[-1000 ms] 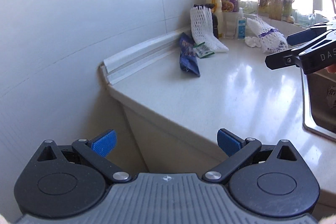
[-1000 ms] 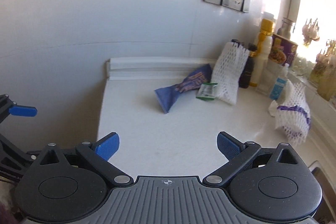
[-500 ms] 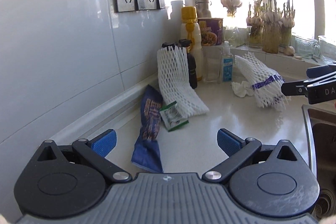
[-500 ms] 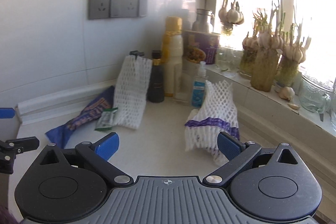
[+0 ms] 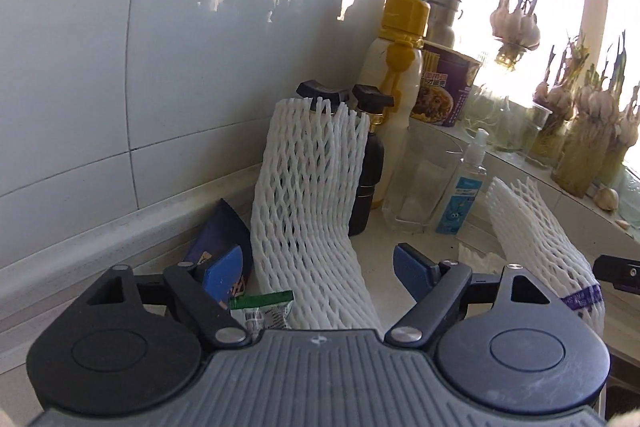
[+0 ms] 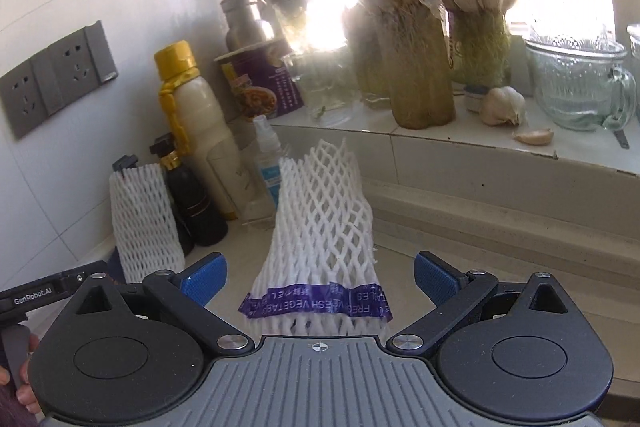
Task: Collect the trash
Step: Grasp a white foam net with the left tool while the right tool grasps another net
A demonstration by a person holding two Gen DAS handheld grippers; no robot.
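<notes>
Since the earlier pictures both grippers have swept in from the counter's bare corner to the cluttered end by the window, and each now has a foam sleeve between its fingers.

At the far left of the left wrist view a blue snack wrapper (image 5: 218,239) lies against the wall trim, and a small green sachet (image 5: 264,309) rests just beside it, partly under the left gripper (image 5: 316,269). Its jaws have just been closing but remain spread: the white foam net sleeve (image 5: 308,195), which leans up against two dark bottles (image 5: 370,179), sits between the blue pads without being pressed. If the jaws shut here and pull, the sleeve could drag on the bottle tops and tip them into the yellow-capped bottle (image 5: 394,99) or the empty glass (image 5: 420,183) beside them. The left pad is also close over the wrapper, so it may catch that too.

Further right, past the small sanitizer bottle (image 5: 462,195), a crumpled tissue (image 5: 476,257) lies on the countertop (image 6: 460,267).

In the right wrist view the right gripper (image 6: 320,277) is also spread wide around the second foam sleeve (image 6: 324,227), the one with a purple tape band (image 6: 316,301); the pads do not touch it. The foam is soft and springy, so I would judge that a shallow pinch could slip off. A forward overshoot would push it toward the sill, where the jars of sprouting garlic (image 6: 420,59) and a glass pitcher (image 6: 580,83) stand.
</notes>
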